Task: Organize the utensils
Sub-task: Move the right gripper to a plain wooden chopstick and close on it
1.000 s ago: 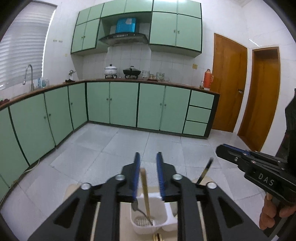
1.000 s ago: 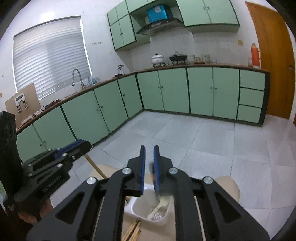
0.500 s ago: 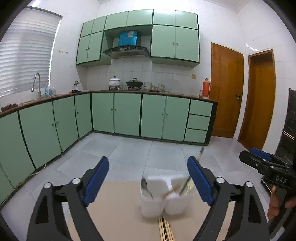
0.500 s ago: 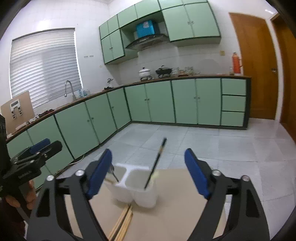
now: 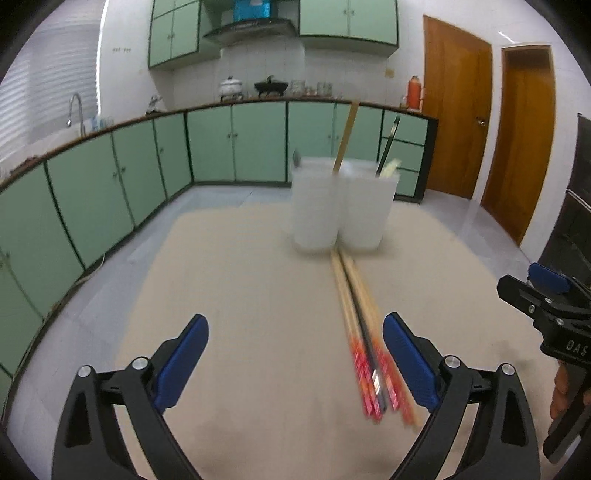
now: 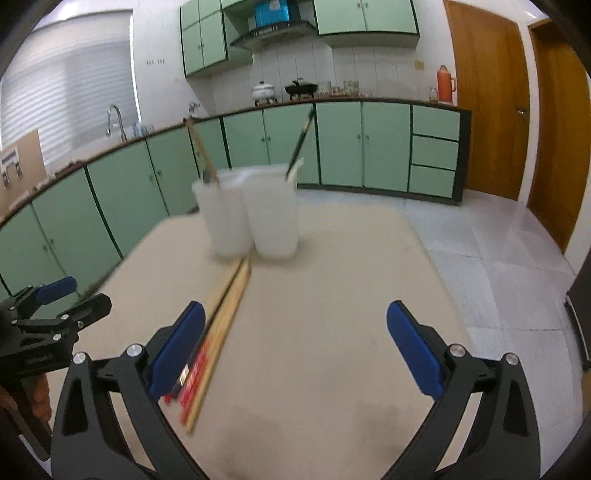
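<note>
Fingers point(image 5: 406, 360) opening, chopsticks point(image 5: 364, 339) blurred

— What sort of room are you standing in?
— You're in a home kitchen: mint-green base cabinets point(image 6: 343, 144) run along two walls under a dark worktop point(image 5: 258, 100), with matching wall cupboards point(image 6: 365, 16) above
— And what else tells you that?
— You can see a range hood point(image 5: 245, 27) over a stove bearing a white pot point(image 6: 263, 90) and a black wok point(image 6: 301, 88), a sink tap point(image 6: 115, 118) by the window blind point(image 6: 66, 81), white wall tiles, and two wooden doors point(image 5: 456, 122)
</note>
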`<state>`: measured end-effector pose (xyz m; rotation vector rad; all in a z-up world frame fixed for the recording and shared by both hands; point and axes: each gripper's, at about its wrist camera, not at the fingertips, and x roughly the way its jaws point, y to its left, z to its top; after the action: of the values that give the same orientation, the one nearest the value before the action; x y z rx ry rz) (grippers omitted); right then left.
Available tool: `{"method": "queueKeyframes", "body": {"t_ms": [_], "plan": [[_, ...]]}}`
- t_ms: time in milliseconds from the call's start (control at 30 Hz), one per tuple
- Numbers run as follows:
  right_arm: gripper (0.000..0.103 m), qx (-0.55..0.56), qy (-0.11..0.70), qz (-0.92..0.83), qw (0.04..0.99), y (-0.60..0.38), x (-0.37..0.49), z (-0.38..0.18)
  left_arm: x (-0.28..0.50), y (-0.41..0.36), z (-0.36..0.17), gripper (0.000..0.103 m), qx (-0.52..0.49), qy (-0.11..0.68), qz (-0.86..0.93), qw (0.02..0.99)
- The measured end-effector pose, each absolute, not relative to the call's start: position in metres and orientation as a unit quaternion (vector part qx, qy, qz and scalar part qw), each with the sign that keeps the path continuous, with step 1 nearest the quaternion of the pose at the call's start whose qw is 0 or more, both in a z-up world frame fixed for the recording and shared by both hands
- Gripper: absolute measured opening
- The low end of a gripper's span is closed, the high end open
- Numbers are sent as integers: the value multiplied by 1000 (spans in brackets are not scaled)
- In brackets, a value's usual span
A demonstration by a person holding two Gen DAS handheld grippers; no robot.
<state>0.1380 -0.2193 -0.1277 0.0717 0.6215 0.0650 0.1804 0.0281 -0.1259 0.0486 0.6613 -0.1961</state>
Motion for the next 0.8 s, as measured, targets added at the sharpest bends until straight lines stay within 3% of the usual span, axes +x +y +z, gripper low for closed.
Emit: {"method": "queueKeyframes", "body": {"t_ms": [233,267,333,800], "plan": [[95,38,312,47,948,-192,108,-162,148,36,-155,93,31,297,-86,951],[93,36,317,52,946,-188,106,-166,144,37,-156,93,33,294,-86,951],[77,21,328,59,943,-177,99,-176,140,39,-158,93,32,294,-87,951],[55,-22,384,81,920,-134,93,-200,136,54,-160,93,15,292,-70,954]]}}
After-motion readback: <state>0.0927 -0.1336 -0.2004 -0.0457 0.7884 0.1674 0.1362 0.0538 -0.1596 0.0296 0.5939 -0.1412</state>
